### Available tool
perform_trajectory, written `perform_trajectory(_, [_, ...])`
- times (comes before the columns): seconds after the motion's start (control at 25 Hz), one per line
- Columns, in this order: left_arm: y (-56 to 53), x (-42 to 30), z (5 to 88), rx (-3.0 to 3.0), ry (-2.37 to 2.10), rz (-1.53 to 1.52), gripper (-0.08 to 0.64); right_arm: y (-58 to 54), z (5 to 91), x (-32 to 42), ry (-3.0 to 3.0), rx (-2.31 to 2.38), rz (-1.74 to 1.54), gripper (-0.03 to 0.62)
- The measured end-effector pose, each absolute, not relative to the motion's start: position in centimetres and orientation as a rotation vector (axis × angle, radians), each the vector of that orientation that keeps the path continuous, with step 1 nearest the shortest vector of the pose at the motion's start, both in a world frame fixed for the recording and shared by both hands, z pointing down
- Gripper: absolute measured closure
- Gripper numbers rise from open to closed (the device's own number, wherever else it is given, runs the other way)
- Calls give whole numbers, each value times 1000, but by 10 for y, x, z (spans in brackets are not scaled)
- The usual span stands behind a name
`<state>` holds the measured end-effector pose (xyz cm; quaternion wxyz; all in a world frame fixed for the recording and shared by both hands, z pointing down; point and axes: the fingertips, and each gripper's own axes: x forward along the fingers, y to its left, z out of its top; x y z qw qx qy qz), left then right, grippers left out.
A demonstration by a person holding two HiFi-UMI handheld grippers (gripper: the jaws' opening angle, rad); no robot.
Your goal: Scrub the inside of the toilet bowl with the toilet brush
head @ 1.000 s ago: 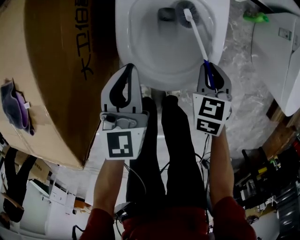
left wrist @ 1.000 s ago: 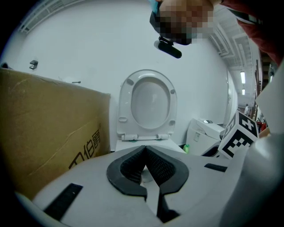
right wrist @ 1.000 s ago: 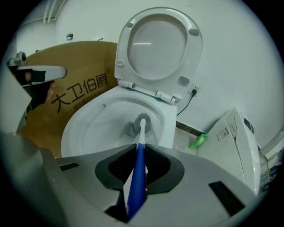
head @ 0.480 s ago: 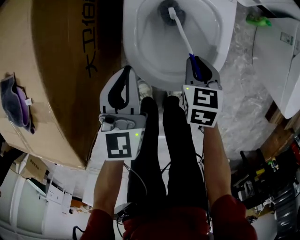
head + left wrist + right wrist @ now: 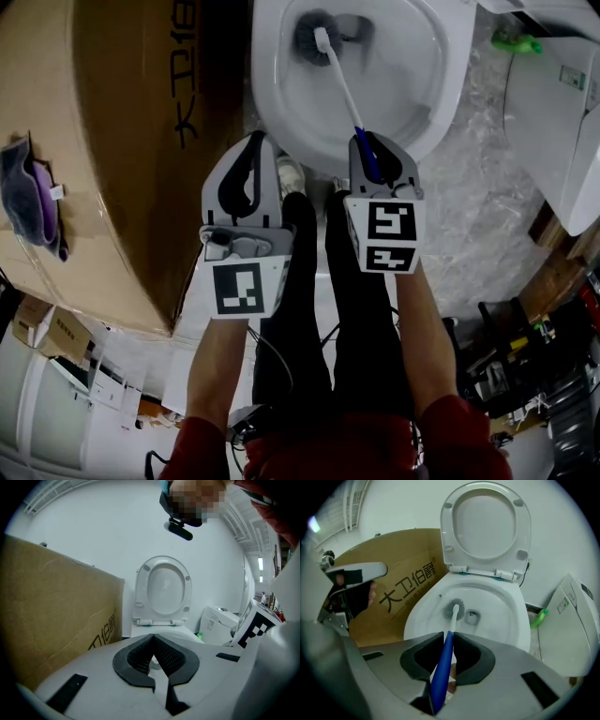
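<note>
At the left, a cardboard box (image 5: 94, 141) is seen beside the toilet bowl (image 5: 267, 94), and the left gripper (image 5: 255, 141) is held at the bowl's near rim, jaws closed together with nothing between them. Further right, the toilet brush (image 5: 339, 82) is clamped by its blue handle in the right gripper (image 5: 369, 142), with the bristle head set down inside the bowl beside the drain.

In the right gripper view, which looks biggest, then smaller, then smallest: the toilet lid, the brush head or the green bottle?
1. toilet lid, by far the biggest.
2. brush head and green bottle: they look about alike, too close to rank.
</note>
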<state>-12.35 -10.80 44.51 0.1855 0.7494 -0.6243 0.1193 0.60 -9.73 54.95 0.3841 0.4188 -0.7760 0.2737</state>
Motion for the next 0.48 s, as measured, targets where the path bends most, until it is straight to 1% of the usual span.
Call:
perform_trajectory(0.2, [-104,-122,443,2115,-1753,333,548,-66,549,6,-1958,1008,704,531])
perform_trajectory(0.48, [-100,-115,443,2130,-1742,330,548,-29,548,32,-1905,953,700,531])
